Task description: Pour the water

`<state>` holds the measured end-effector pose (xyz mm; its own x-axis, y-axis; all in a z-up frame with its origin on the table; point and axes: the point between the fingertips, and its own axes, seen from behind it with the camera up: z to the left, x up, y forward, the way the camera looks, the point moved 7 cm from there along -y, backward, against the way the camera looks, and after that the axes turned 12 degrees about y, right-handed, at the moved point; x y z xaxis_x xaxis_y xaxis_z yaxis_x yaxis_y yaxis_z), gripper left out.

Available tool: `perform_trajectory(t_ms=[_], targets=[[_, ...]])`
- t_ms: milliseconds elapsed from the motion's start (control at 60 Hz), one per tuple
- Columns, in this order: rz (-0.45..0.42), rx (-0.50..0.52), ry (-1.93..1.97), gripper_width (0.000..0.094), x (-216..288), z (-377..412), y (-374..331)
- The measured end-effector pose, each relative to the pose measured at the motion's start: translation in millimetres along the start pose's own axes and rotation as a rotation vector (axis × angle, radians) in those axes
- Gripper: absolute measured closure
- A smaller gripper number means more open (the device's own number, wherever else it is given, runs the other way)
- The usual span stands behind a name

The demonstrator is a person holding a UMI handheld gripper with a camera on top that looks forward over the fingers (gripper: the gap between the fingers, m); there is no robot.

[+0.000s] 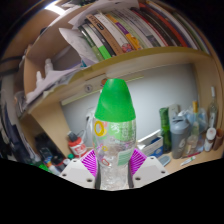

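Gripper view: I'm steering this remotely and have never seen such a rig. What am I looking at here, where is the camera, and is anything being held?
There is no robot arm here. A person carries a hand-held gripper with two fingers, and the camera rides on it, looking forward along those fingers. That is why the picture is round and bent: it is a wide-angle lens.

The striped pink pieces low in the view are the pads on the inner faces of the fingers. Between them stands a clear plastic bottle with a big green cap, upright. The pads sit against both its sides, so it looks gripped.

Behind it is a cluttered desk with more bottles off to one side, and shelves of books above. I see no cup or other vessel to pour into.
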<state>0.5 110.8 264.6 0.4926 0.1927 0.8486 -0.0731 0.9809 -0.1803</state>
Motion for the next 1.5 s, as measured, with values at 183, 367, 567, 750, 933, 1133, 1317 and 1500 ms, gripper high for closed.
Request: perform_trajectory(t_ms=[183,367,567,750,933,1133,1317,1500], targets=[[-0.036,-0.240,-0.190,0.0564,-31.2,-120.2,-0.1],[-0.001,-0.236,-0.264,0.0561,-76.7,-146.2,8.1],[-0.018,-0.197,-0.288,0.0535,-105.8,-154.5,9.9],[-0.023,-0.196,-0.283,0.0506,-105.3,-154.7,11.3],[0.098,-0.219,-0.283,0.0354,-111.7,-156.1,8.1],[0.217,-0.289,-0.210,0.0094,-115.7,-157.0,-43.0],[0.187,-0.329,-0.190,0.0096,-98.2,-127.0,-125.0],[0.153,-0.314,-0.167,0.0094,-88.0,-65.2,-222.8]])
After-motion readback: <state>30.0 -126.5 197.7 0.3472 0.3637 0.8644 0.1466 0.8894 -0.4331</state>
